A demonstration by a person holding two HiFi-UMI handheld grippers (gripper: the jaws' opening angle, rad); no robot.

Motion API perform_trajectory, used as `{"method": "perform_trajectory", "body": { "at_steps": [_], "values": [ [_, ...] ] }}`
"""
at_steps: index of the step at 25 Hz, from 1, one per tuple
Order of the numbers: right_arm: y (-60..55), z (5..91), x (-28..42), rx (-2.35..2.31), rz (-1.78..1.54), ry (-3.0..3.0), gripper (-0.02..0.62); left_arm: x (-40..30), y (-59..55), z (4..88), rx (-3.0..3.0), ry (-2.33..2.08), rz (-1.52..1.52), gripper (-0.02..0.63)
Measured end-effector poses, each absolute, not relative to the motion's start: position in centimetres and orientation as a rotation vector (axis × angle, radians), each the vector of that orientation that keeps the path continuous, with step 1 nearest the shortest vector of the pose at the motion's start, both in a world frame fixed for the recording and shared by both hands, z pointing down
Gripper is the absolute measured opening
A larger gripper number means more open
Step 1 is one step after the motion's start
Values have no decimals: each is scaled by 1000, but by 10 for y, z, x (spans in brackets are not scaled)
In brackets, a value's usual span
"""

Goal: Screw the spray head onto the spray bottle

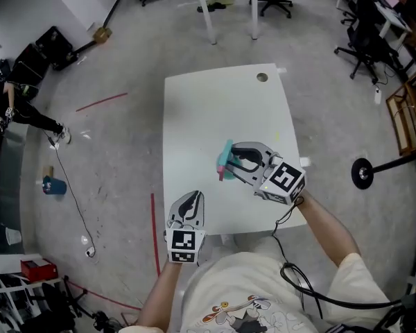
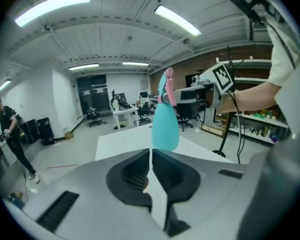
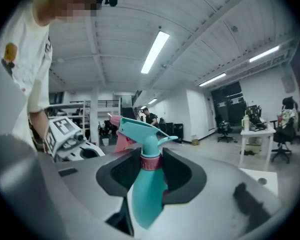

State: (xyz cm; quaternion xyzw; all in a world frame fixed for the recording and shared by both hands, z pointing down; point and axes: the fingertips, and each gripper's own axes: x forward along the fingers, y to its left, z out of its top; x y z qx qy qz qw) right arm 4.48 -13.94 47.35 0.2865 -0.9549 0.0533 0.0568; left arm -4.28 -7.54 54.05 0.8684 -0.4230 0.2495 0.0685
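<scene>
The teal spray bottle [image 3: 147,194] is held clear above the middle of the table [image 1: 194,116] by the right gripper [image 3: 149,169], whose fingers [image 3: 182,171] are closed on its neck, about level with the pink collar [image 3: 151,162]. The spray head [image 3: 140,129] is seen seated on that neck, but whether it is fully tightened cannot be judged. The left gripper [image 2: 151,156] is held over the table's near edge, its fingers [image 2: 130,174] pressed together with nothing between them. The bottle is judged to be light, probably empty plastic, with thin walls that would give under a hard squeeze and a smooth, tapered body that could slip or spin in a loose grip. The neck under the collar is judged the stiffest place for holding. For turning, the head would best be taken across its body just above the collar, since the pink trigger [image 3: 121,134] is hinged and would yield if pinched.
</scene>
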Motion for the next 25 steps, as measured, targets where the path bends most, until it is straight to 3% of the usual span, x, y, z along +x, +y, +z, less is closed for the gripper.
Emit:
{"method": "perform_trajectory", "body": {
  "at_steps": [11, 25],
  "values": [
    [-170, 614, 23, 1206, 197, -2750, 133, -68, -72, 581, 2504, -1295, 671, 25],
    [-172, 662, 16, 1276, 206, -2656, 138, -84, -73, 595, 2499, -1271, 609, 14]
  ]
}}
